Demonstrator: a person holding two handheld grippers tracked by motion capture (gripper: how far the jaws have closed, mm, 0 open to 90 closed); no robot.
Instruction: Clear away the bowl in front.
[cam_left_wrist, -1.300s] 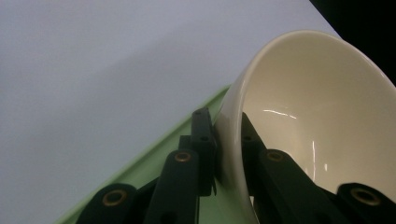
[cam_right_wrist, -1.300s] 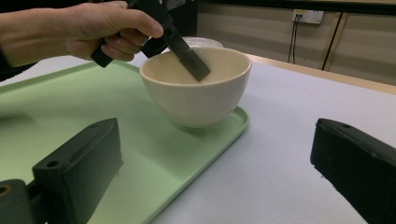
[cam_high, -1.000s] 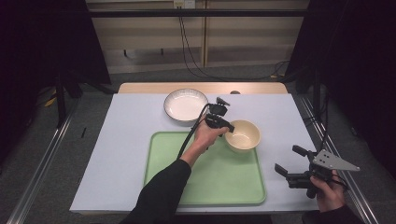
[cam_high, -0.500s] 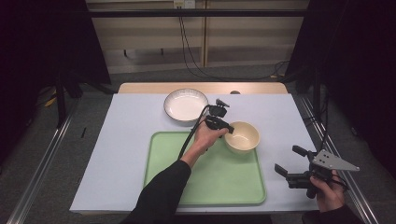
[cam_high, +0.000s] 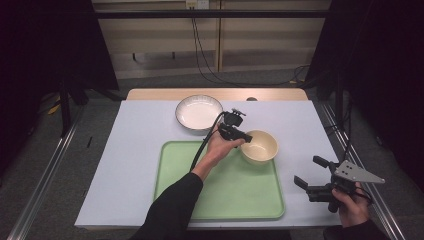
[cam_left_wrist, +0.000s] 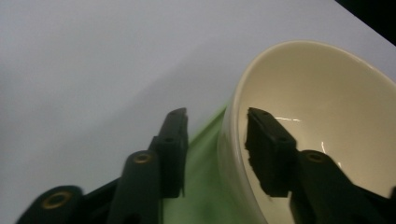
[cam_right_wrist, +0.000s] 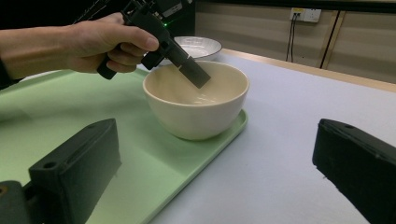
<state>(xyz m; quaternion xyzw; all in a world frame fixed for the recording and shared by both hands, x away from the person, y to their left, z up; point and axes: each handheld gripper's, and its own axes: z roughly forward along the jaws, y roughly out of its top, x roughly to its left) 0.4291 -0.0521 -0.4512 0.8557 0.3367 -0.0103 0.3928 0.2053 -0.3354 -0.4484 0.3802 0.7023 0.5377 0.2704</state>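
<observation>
- The cream bowl (cam_high: 258, 146) sits on the far right corner of the green tray (cam_high: 220, 200), its base just inside the tray's raised lip.
- The left gripper (cam_left_wrist: 215, 135) straddles the bowl's near rim – 1 jaw outside the wall, 1 inside. There is a gap on each side of the rim, so the jaws are spread and nothing is pinched yet.
- From the right gripper view, the inner jaw dips down into the empty bowl, with the person's left hand (cam_right_wrist: 93, 44) wrapped round the handle.
- The right gripper (cam_high: 320, 177) hangs off to the right over the table edge, jaws spread wide, holding nothing, well apart from the bowl.
- A white plate (cam_high: 199, 112) rests beyond the tray on the pale table cover (cam_high: 125, 150).
- My guess – this is the grasp step on the bowl. Next would be closing squarely on the rim; a thin, smooth wall could slip or tip if pinched off-centre.
</observation>
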